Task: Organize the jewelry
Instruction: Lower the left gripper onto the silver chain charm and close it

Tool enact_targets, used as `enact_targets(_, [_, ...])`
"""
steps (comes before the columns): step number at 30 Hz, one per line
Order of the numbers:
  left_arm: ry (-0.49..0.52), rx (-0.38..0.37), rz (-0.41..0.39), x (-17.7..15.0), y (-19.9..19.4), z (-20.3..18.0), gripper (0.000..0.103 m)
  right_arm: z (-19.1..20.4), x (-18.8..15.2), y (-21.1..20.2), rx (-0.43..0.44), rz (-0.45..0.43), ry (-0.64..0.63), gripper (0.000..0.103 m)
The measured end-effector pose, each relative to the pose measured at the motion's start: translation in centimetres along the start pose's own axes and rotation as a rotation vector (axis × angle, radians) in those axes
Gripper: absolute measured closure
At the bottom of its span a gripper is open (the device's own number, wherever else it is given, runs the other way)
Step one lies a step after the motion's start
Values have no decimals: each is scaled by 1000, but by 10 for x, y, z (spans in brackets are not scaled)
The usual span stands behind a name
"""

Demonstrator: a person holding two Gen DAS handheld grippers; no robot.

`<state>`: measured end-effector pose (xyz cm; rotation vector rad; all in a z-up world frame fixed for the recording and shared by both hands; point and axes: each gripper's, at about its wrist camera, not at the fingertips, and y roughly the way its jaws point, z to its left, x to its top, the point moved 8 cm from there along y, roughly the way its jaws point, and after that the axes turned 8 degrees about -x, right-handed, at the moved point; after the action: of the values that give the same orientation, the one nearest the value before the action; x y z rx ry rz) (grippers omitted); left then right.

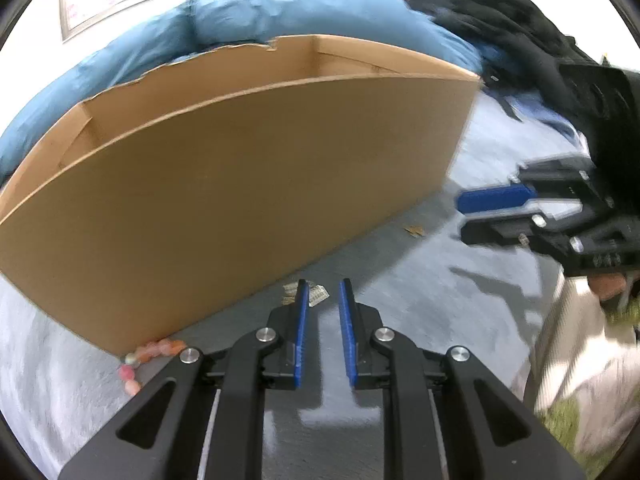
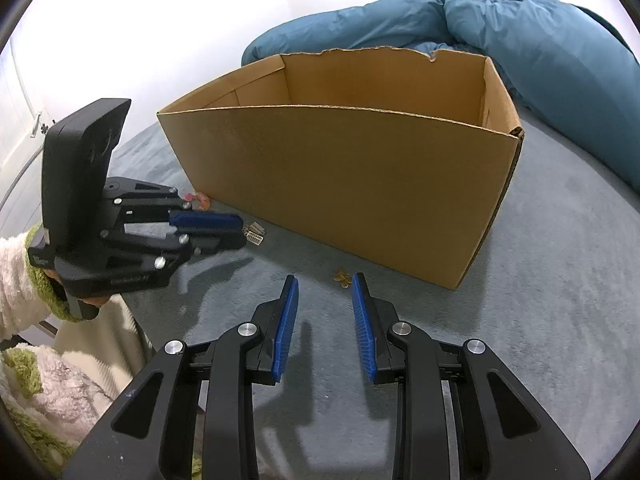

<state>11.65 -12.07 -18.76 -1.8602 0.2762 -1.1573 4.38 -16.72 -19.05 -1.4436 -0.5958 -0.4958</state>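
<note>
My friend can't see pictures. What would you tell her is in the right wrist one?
An open cardboard box sits on a grey blanket, with a blue duvet behind it. The right gripper is open, pointing at a small gold trinket in front of the box. On the left, the left gripper reaches toward small silver earrings.

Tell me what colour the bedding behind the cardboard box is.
The bedding is teal blue, clearest in the right wrist view.
</note>
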Motion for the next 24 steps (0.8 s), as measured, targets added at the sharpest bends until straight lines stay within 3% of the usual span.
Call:
enact_targets(9, [-98, 10, 16, -8, 13, -2, 87, -2, 0, 3, 4, 3, 10, 76])
enact_targets(13, [-118, 53, 14, -5, 19, -2, 87, -4, -1, 3, 1, 4, 19, 76])
enact_targets(22, [-79, 114, 40, -6, 28, -4, 87, -5, -2, 4, 5, 2, 31, 76])
enact_targets(24, [-76, 127, 36, -6, 29, -3, 92, -5, -2, 3, 5, 0, 32, 76])
